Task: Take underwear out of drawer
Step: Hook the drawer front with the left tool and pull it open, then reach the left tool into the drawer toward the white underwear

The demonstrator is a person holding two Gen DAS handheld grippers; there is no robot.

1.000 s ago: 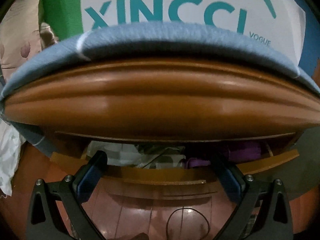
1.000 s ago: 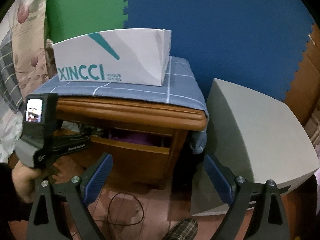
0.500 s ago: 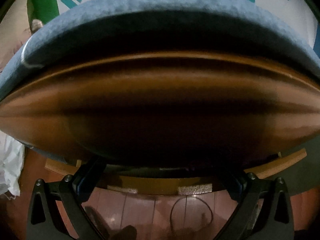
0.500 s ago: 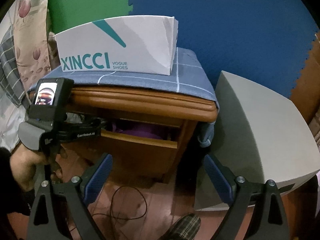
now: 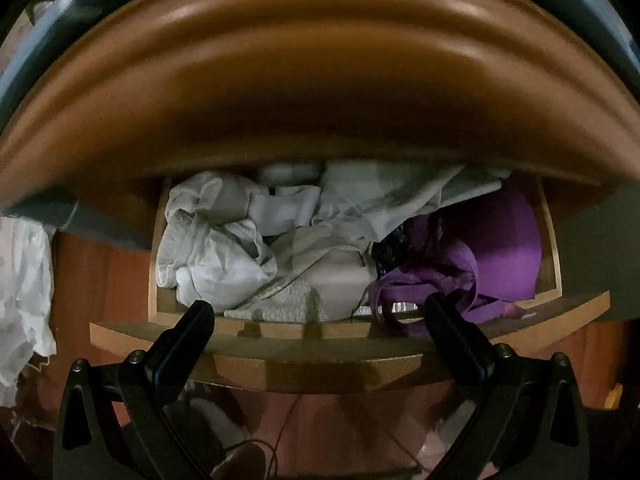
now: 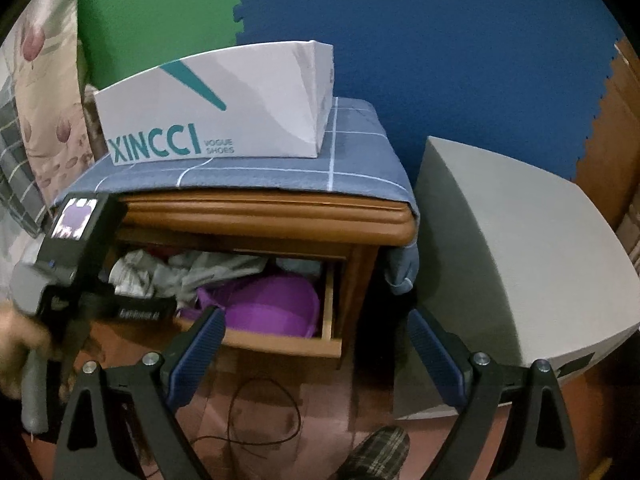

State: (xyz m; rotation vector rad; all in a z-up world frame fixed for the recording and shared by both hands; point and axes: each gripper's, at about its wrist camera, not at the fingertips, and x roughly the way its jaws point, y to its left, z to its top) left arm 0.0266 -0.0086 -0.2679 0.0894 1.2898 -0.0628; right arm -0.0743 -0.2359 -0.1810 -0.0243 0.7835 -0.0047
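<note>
The wooden nightstand's drawer [image 5: 320, 344] stands pulled out; it also shows in the right wrist view [image 6: 280, 342]. Inside lie crumpled white and grey garments [image 5: 224, 248] on the left and purple underwear [image 5: 492, 256] on the right, also seen in the right wrist view [image 6: 272, 304]. My left gripper [image 5: 316, 312] is open and empty, its tips at the drawer's front edge; its body shows in the right wrist view [image 6: 76, 264]. My right gripper [image 6: 316, 328] is open and empty, held back in front of the nightstand.
A white XINCCI shoe box [image 6: 224, 108] sits on a blue checked cloth [image 6: 280, 172] on the nightstand top. A grey box [image 6: 512, 248] stands to the right. A cable [image 6: 260, 412] lies on the red floor. White fabric [image 5: 20, 280] hangs at left.
The drawer has come further out and its contents now show. My left gripper has dropped below the nightstand's top edge. My right gripper has moved a little closer.
</note>
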